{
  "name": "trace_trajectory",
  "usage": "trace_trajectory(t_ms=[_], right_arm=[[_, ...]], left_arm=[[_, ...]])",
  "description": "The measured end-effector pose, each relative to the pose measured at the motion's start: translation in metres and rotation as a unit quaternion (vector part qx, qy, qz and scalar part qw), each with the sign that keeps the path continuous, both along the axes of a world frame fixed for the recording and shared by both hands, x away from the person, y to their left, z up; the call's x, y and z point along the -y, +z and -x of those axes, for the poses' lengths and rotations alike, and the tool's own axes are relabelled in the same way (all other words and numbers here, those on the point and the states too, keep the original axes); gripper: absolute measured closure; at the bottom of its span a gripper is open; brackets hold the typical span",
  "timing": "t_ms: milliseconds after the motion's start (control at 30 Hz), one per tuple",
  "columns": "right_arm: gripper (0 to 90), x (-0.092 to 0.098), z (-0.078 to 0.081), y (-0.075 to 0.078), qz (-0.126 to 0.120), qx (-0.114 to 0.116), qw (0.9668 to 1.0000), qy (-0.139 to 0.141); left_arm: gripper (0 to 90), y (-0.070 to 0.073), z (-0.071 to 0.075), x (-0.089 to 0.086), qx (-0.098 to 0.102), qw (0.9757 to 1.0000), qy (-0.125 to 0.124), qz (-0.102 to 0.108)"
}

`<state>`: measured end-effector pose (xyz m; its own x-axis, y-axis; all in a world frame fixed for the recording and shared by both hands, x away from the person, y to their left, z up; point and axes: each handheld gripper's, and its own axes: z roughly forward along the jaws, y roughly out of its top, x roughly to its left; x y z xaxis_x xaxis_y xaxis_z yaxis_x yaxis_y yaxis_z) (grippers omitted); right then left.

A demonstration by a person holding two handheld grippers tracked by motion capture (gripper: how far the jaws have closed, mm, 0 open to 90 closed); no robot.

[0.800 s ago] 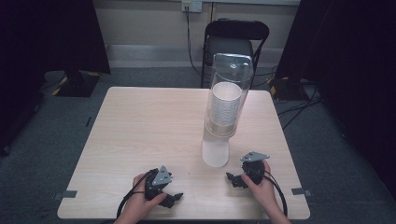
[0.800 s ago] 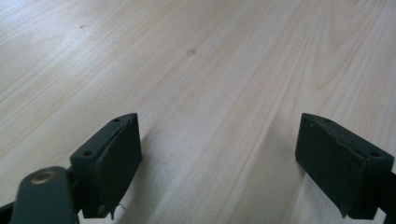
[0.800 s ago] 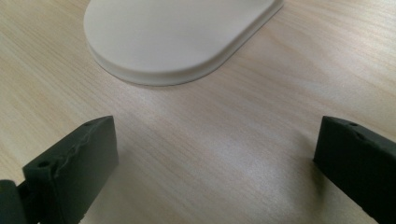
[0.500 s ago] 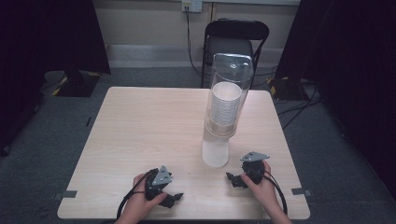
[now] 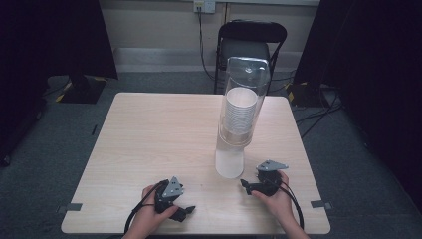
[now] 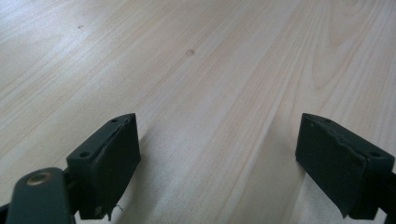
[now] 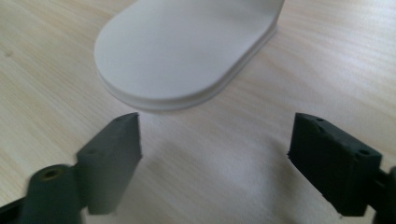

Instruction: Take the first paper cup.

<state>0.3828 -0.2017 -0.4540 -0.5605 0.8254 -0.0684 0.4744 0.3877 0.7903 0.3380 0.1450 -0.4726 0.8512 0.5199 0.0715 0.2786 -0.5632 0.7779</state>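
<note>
A tall clear cup dispenser [image 5: 240, 107] holding a stack of white cups stands on a white base [image 5: 230, 162] right of the table's middle. My left gripper [image 5: 186, 211] rests near the front edge, left of the base, jaws wide apart with only bare wood between them [image 6: 219, 154]. On the right my right gripper [image 5: 245, 184] lies low on the table just beside the base, pointing at it. In the right gripper view its jaws stand open [image 7: 215, 154] and the white base [image 7: 187, 46] sits just beyond them, untouched.
The light wooden table [image 5: 159, 134] has wide bare room on its left and far halves. A black chair [image 5: 251, 42] stands behind the far edge. Cables trail from both grippers over the front edge. Dark curtains flank the room.
</note>
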Motion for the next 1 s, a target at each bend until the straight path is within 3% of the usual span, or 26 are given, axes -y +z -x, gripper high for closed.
trace_trajectory(t_ms=[100, 200, 300, 400, 733, 1000], right_arm=[[15.6, -0.006, -0.001, 0.006, -0.005, 0.008, 0.9997, 0.022], [15.9, -0.015, -0.002, 0.015, -0.024, 0.028, 0.999, 0.026], [16.2, -0.023, -0.004, 0.023, -0.028, 0.052, 0.9979, 0.026], [16.7, -0.027, -0.008, 0.03, -0.046, 0.053, 0.9971, 0.029], [16.9, -0.037, -0.016, 0.053, -0.063, 0.084, 0.994, 0.031], [17.5, -0.04, -0.022, 0.06, -0.077, 0.107, 0.9911, 0.023]], left_arm=[[13.1, 0.0, 0.0, 0.0, 0.0, 1.0, 0.0, 0.0], [13.2, 0.0, 0.0, 0.0, 0.0, 1.0, 0.0, 0.0], [13.1, 0.0, 0.0, 0.0, 0.0, 1.0, 0.0, 0.0], [13.1, 0.0, 0.0, 0.0, 0.0, 1.0, 0.0, 0.0], [13.1, 0.0, 0.0, 0.0, 0.0, 1.0, 0.0, 0.001], [13.1, 0.0, 0.0, 0.0, 0.0, 1.0, 0.0, 0.0]])
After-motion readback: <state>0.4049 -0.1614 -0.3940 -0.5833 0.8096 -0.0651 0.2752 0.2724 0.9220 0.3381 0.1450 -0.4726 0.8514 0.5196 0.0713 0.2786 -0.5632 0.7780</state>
